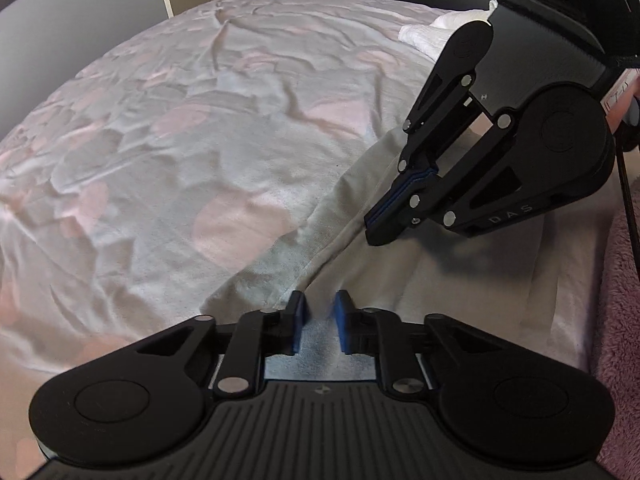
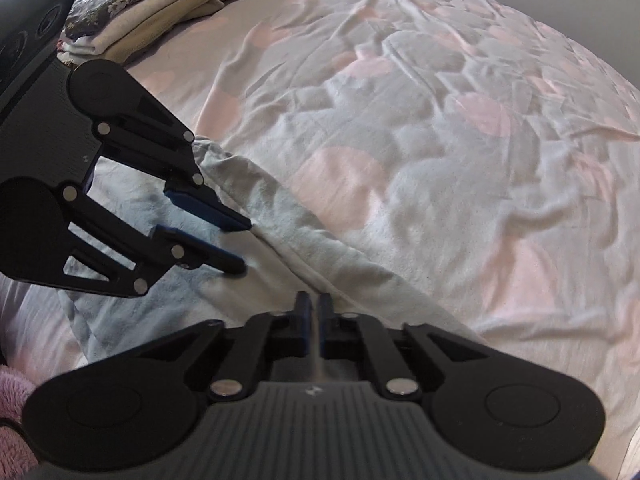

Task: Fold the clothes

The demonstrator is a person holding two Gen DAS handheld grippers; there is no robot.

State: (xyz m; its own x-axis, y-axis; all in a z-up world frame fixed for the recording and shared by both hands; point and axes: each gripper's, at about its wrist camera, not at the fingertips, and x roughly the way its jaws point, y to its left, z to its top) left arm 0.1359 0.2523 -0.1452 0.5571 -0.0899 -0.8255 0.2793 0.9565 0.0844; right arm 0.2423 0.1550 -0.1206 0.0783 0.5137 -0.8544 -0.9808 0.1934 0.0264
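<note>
Left gripper (image 1: 319, 304) over pale garment's (image 1: 280, 264) edge, right gripper (image 1: 374, 226) closed beside, patterned bedsheet (image 1: 180, 140)

We saw a bedsheet (image 1: 168, 152) of pale grey-white scattered with soft pink rounded patches, the same print spreading across the right wrist view (image 2: 460, 140). On it lay a plain off-white garment (image 1: 296, 264), unpatterned, its folded edge a shade greyer. Both grippers were matt black with blue pads: the left gripper (image 1: 319, 320) and the right gripper (image 2: 314, 320). At the far corner we noted a stack of folded clothes (image 2: 152, 8), cream beneath and, on top, a dark fabric speckled with small pale flowers. A fuzzy mauve-pink blanket (image 1: 620, 320) edged the bed.
</note>
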